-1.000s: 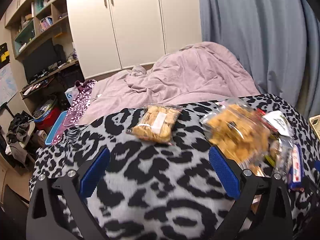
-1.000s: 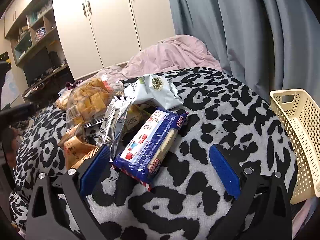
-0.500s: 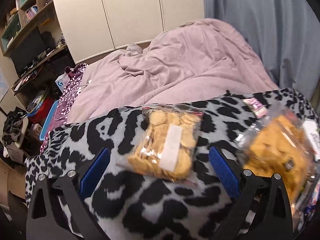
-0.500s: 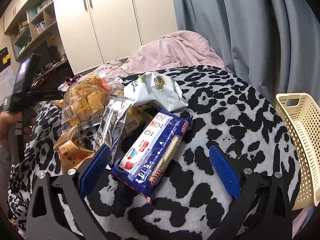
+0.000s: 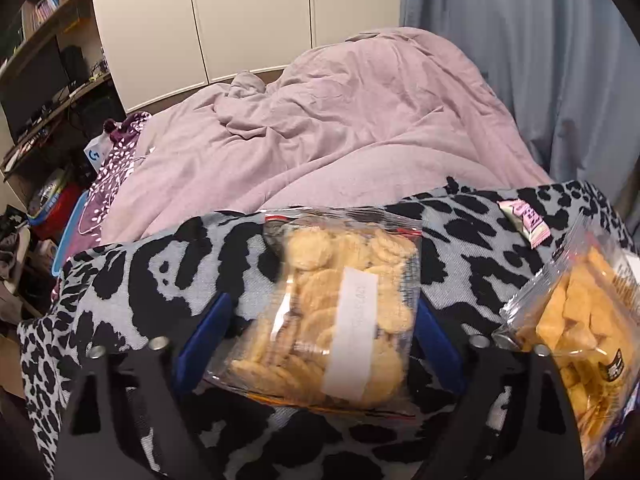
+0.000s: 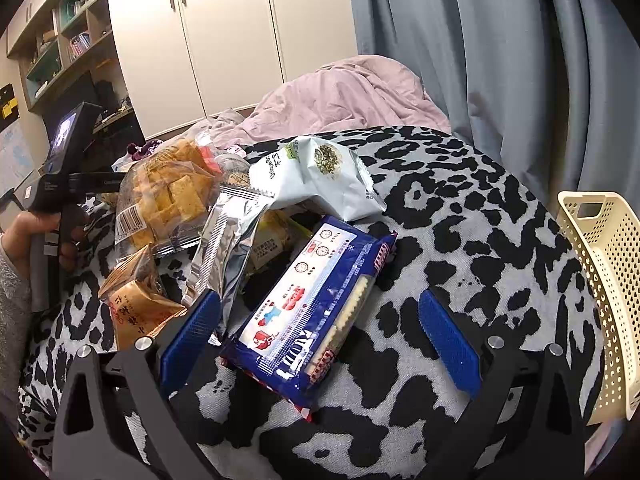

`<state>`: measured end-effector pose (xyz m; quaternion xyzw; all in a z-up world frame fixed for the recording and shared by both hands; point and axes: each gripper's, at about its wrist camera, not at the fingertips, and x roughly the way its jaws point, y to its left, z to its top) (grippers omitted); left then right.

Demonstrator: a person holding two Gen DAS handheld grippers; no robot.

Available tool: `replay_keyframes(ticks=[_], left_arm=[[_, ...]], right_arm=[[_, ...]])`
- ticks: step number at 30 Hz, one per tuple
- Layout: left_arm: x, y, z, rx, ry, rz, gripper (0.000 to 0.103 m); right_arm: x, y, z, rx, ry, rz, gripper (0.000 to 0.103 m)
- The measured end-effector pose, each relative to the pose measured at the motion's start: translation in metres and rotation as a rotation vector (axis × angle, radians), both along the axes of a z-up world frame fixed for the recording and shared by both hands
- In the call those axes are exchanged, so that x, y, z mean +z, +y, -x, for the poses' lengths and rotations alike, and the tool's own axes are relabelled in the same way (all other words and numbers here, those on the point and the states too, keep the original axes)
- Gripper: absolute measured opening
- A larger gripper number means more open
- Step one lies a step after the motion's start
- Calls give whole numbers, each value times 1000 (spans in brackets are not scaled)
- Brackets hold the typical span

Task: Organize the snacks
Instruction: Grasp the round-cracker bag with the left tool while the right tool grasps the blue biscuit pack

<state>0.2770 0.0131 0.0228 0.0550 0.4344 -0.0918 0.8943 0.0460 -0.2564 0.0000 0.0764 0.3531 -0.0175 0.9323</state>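
Leopard-print blanket (image 6: 460, 208) on bed, carrying: round-cracker bag (image 5: 336, 312) near far edge; square-cracker bag (image 6: 168, 196); white pouch (image 6: 316, 176); silver packet (image 6: 228, 240); blue biscuit pack (image 6: 316, 312); orange packet (image 6: 136, 304); cream basket (image 6: 600, 280) at right edge.

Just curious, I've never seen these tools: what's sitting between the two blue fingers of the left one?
A clear bag of round crackers with a white label, lying on the leopard-print blanket. The left wrist view shows it between the fingers, which have just been closing.
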Motion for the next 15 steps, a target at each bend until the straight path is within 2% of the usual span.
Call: replay_keyframes(ticks=[2, 3, 4, 15], left_arm=[[1, 0, 0, -10, -7, 5, 76], [2, 1, 1, -14, -11, 7, 66], [3, 0, 2, -14, -18, 2, 63], [13, 11, 17, -9, -58, 58, 55]], right_arm=[[-2, -1, -3, -3, 11, -9, 101], [-3, -3, -5, -5, 16, -14, 101], [-3, -3, -6, -10, 21, -17, 101], [0, -5, -20, -72, 47, 22, 101]])
